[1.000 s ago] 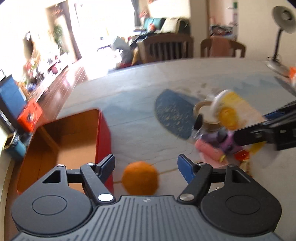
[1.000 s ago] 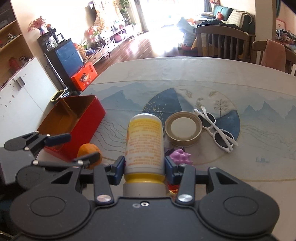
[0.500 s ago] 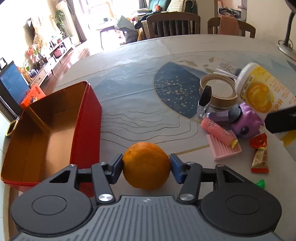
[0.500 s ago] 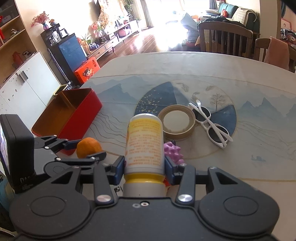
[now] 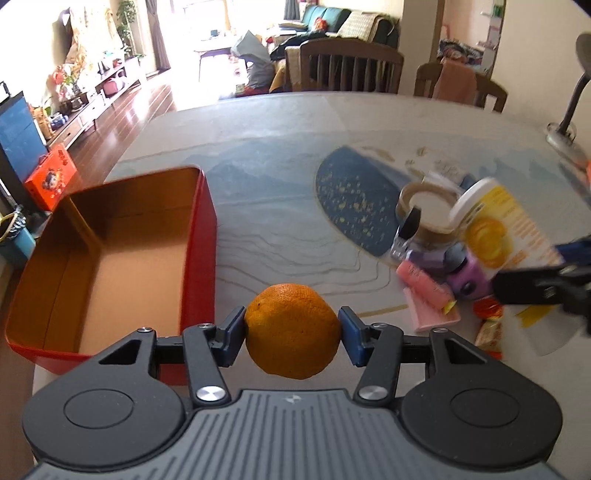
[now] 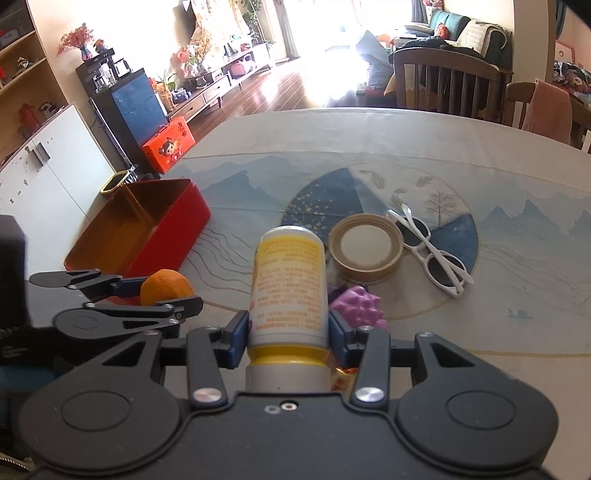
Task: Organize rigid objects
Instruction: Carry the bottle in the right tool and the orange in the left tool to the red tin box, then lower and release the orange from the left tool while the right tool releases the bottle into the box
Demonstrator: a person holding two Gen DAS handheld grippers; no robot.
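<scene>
You are working at a round table point(image 6: 424, 147) with a pale blue mountain-print cover. Beyond the table's far edge stand two dark wooden slat-back chairs point(image 6: 447, 83); a pink cloth point(image 6: 546, 110) hangs over the right one. Behind the chairs sits a teal sofa point(image 6: 454, 22). Left of the table you see glossy brown wood flooring point(image 6: 280, 86), washed out by strong daylight, a low TV console point(image 6: 221, 88) and a white cabinet point(image 6: 48, 173).

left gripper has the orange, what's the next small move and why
Probably carry the orange left over the open red box and release it there. The left gripper is already shut on it, and the box beside it looks empty.
</scene>
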